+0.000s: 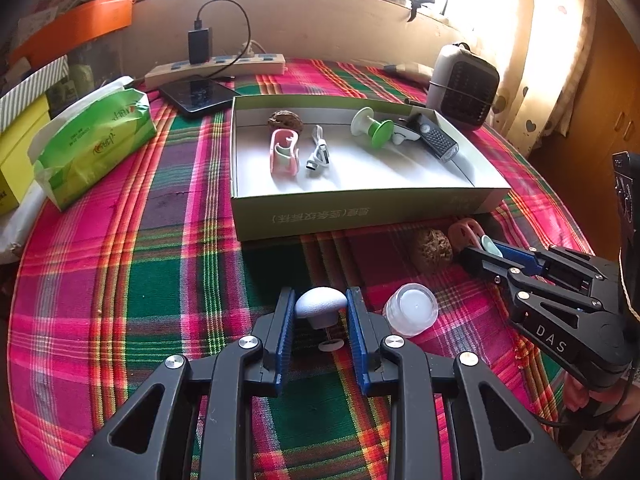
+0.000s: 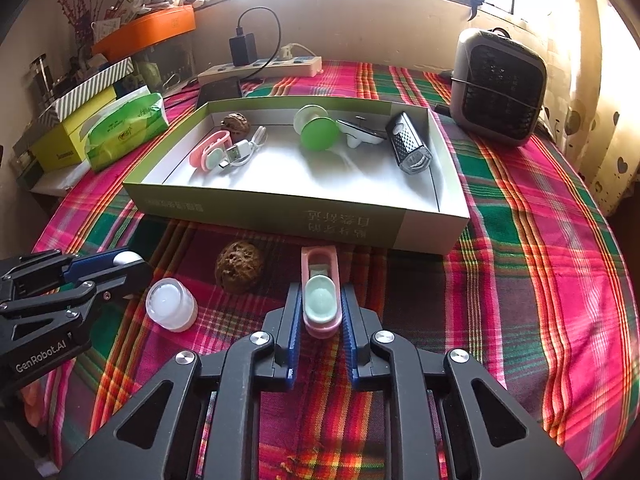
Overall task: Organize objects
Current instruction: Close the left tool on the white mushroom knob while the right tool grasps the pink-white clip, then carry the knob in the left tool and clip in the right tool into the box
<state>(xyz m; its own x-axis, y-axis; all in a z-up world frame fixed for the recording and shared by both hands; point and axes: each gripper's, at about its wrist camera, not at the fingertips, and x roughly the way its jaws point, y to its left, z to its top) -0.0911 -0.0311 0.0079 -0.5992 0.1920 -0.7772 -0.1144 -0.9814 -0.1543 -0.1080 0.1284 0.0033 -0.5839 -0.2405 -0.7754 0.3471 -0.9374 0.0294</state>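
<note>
White knob (image 1: 320, 304) gripped by left fingers (image 1: 285, 320); pink clip (image 2: 320, 300) by right fingers (image 2: 294, 316).

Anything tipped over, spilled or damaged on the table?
The small white jar lies on its side on the plaid cloth, near the loose walnut in front of the box. Nothing looks spilled or broken. Both grippers hold items between their fingers.

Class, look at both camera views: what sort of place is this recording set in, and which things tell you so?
Most likely a lived-in room at home. A plaid tablecloth covers the table, a heart-print curtain hangs at the sunny window, and a power strip with a charger sits beside a small heater.
</note>
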